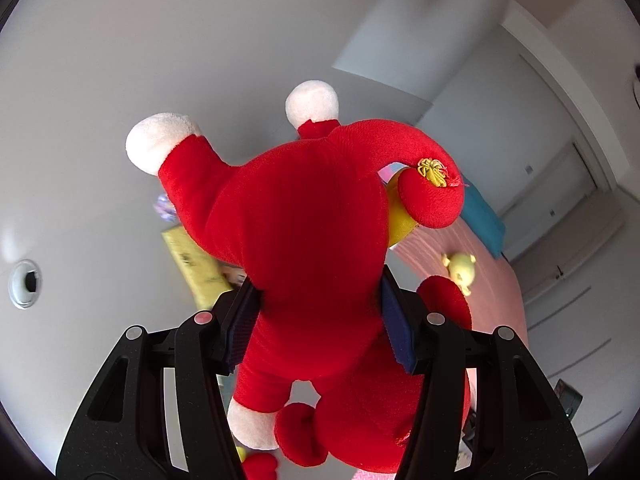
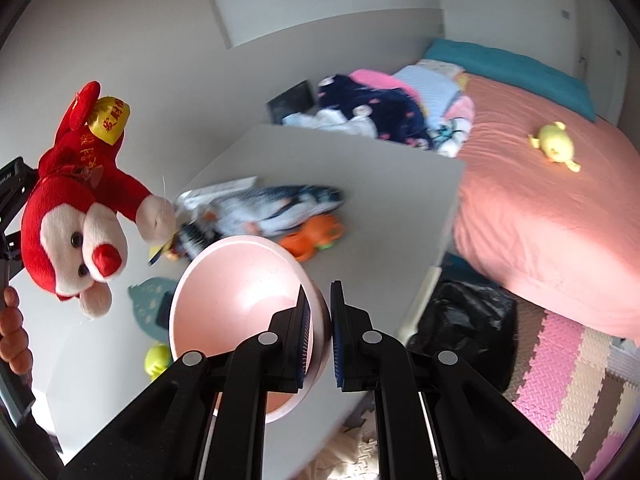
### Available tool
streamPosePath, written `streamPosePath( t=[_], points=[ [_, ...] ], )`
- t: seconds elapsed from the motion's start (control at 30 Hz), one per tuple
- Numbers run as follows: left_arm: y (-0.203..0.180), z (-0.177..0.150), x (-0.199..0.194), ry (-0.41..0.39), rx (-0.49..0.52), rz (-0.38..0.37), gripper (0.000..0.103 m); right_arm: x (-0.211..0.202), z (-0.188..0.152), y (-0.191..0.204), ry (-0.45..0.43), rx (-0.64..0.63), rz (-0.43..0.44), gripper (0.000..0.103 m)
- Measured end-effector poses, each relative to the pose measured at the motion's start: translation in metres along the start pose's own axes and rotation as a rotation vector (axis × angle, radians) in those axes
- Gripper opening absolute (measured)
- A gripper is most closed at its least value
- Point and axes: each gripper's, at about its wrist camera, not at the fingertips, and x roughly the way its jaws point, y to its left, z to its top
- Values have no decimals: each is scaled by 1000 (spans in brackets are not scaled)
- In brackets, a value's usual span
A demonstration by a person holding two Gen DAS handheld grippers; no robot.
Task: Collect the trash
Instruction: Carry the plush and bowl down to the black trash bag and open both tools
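My left gripper [image 1: 318, 292] is shut on a red plush monkey [image 1: 304, 232] with white paws, its blue pads pressing the body from both sides. In the right wrist view the same monkey [image 2: 72, 208] hangs in the air at the left, above the grey table [image 2: 380, 200], and a person's hand [image 2: 14, 332] shows below it. My right gripper [image 2: 319, 292] is shut on the rim of a pink bowl [image 2: 236, 292], held tilted over the table. The bowl looks empty.
Several things lie on the table: crumpled wrappers and cloth [image 2: 272, 208], an orange toy [image 2: 316, 236], a teal mat [image 2: 152, 300], a yellow-green toy [image 2: 158, 360]. A black trash bag [image 2: 464, 320] sits on the floor between table and pink bed [image 2: 540, 220]. Clothes [image 2: 380, 112] are piled behind.
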Motion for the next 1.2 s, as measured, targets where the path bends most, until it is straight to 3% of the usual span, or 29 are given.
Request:
streamPosePath(
  t=[0.47,0.97,1.03,1.07,1.13,1.2],
  points=[
    [-166,-72,110,194,306,-81,56,-32,0,-146,-40,209,-184,11],
    [-271,-194,217,396,585,-95,58,-20,-23,-276,7,411,-323,11],
    [-275,-201,236,428,599,-94,64,-9,-22,-290,30,424,-324,13],
    [-278,-203,246,444,607,-88,67,-5,-20,-296,41,426,-313,16],
    [-281,-202,258,405,609,-25,94,-3,-20,-308,36,470,-322,58],
    [-283,-197,261,370,607,-7,97,-6,-20,-311,15,475,-334,61]
  ],
)
